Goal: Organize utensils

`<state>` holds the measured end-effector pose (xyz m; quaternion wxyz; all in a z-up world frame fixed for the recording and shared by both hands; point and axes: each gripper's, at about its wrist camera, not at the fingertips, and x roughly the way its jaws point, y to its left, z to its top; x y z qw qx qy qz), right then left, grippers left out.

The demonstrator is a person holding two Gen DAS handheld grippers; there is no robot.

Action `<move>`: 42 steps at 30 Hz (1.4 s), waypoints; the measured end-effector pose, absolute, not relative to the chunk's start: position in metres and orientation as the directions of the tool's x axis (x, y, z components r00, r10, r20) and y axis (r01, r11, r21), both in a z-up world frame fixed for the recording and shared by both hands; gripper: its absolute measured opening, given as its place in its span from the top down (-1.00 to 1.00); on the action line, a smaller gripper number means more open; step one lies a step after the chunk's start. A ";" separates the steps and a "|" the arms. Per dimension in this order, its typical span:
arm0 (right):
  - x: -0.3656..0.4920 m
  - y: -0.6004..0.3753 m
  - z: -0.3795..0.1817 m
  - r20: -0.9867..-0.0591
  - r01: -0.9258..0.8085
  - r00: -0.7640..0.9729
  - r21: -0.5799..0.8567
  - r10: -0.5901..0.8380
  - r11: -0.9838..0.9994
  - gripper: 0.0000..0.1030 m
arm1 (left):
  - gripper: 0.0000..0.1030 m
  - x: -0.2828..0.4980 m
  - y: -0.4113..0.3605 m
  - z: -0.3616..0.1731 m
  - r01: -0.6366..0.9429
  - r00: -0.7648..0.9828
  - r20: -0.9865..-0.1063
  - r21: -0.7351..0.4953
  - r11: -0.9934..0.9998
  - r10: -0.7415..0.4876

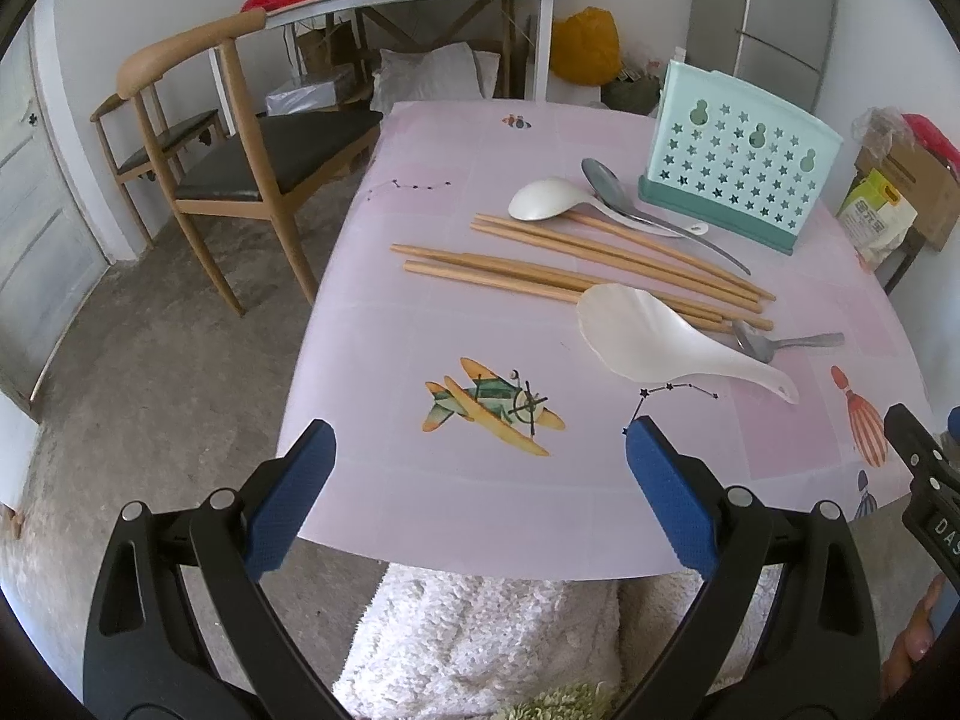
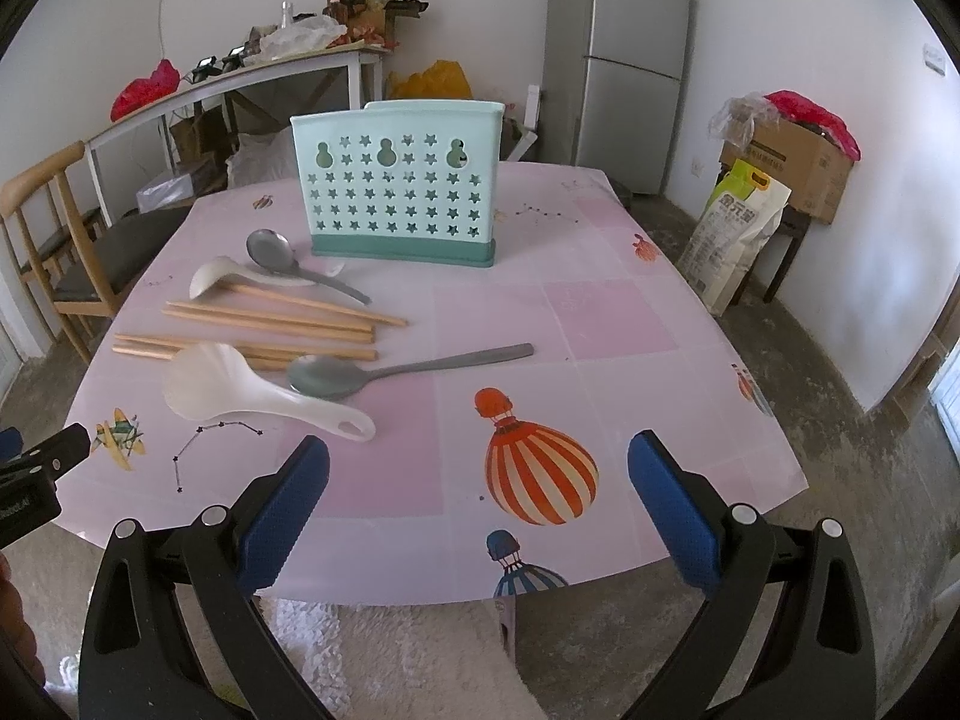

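On the worktop point(image 2: 600, 312) lie two metal spoons, one by the holder point(image 2: 273, 252) and one nearer the front point(image 2: 327, 383). There are two white plastic scoops: a ladle point(image 2: 210, 279) and a flat rice paddle point(image 2: 204, 387). The wooden chopsticks point(image 2: 270, 324) seem to number about six (they overlap, so the count is uncertain). One pale green utensil holder point(image 2: 396, 192) stands upright.

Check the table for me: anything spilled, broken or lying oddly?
Nothing spilled or broken. The utensil holder stands upright, while chopsticks, spoons and the white rice paddle lie crisscrossed beside it, unsorted.
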<state>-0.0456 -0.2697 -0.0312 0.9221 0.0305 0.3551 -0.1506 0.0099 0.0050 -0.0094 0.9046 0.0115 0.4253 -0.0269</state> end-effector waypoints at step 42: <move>0.011 -0.299 -0.045 -0.652 0.150 0.755 0.077 -0.064 0.986 -0.88 | 0.73 0.117 -0.004 -0.060 0.242 0.456 -0.726 -0.455 0.857 -0.514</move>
